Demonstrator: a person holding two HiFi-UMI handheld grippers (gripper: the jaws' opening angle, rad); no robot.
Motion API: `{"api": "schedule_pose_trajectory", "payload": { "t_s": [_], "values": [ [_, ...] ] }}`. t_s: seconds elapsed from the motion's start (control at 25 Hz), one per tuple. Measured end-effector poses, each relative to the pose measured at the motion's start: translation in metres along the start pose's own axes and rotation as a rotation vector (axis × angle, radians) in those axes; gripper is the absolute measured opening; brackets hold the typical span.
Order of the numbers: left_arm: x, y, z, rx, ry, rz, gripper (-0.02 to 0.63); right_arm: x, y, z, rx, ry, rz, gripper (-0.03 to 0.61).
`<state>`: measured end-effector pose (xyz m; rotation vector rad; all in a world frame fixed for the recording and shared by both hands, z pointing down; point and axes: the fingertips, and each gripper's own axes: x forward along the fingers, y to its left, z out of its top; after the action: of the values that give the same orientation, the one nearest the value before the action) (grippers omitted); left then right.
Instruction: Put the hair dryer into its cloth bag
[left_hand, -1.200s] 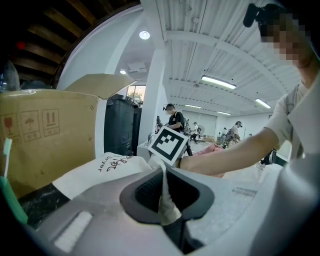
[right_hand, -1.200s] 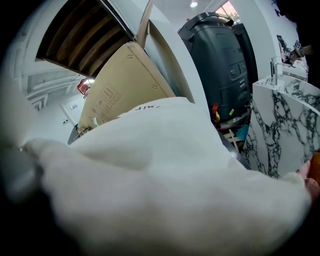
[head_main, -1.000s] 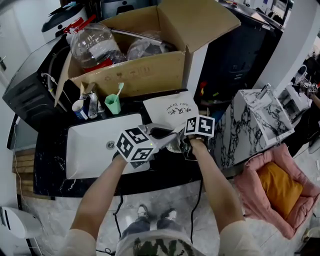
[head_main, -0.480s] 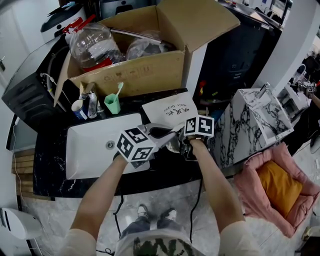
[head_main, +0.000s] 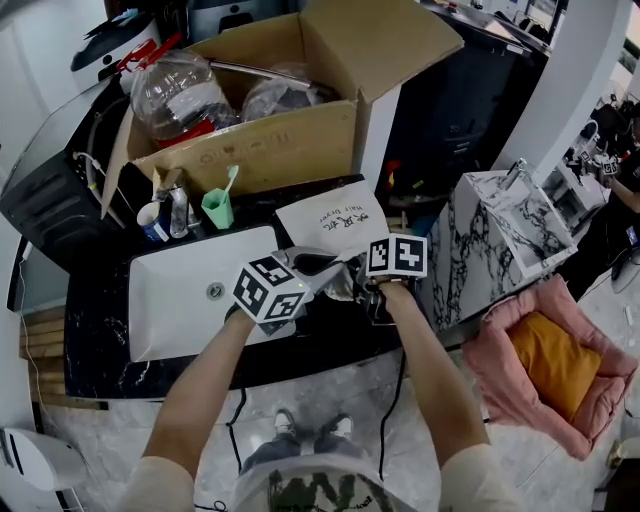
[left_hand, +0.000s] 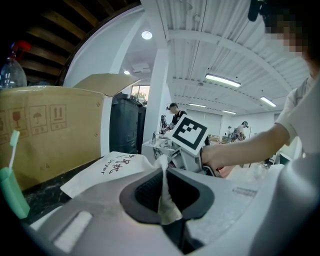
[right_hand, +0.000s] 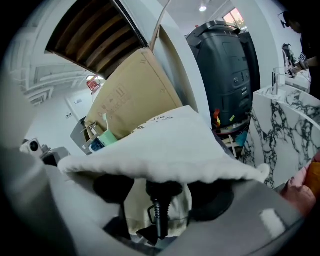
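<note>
White cloth bag (head_main: 330, 215), just one (left tongs (left_hand: 167, 220) pinch its edge)

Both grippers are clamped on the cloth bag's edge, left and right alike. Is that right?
Not quite. Only the left gripper is clamped on the bag's edge. The right gripper view shows the right gripper with jaws wide apart, having just been opening; the bag's mouth and the dryer's cord end lie between them, ungripped.

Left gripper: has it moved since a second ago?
No. The left gripper stays beside the sink's right end, shut on the cloth bag's rim.
</note>
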<state>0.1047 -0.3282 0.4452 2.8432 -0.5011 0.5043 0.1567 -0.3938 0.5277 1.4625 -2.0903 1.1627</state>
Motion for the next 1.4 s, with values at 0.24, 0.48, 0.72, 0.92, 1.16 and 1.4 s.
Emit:
{"api": "schedule_pose_trajectory", "payload": {
  "t_s": [0.24,0.48,0.72,0.92,1.16,1.4],
  "values": [
    [0.001,0.0,-0.004,-0.037,-0.007,0.023,0.029,-0.027,0.002,-0.006,-0.037,-0.014,-0.031,0.333],
    [-0.003,0.001,-0.006,-0.049,-0.004,0.056,0.031,-0.054,0.009,-0.008,-0.066,-0.049,-0.053,0.295],
    [-0.003,0.0,-0.008,-0.051,-0.004,0.087,0.043,-0.074,0.015,-0.012,-0.095,-0.091,-0.061,0.257],
    [-0.009,-0.005,0.0,-0.051,-0.034,0.096,0.06,-0.094,0.025,-0.013,-0.119,-0.14,-0.054,0.24],
    [-0.022,0.0,0.017,-0.078,-0.107,0.174,0.06,-0.112,0.029,-0.009,-0.167,-0.205,-0.08,0.213],
    [-0.036,0.008,0.027,-0.099,-0.155,0.272,0.06,-0.131,0.036,-0.001,-0.211,-0.284,-0.086,0.179]
  ]
}}
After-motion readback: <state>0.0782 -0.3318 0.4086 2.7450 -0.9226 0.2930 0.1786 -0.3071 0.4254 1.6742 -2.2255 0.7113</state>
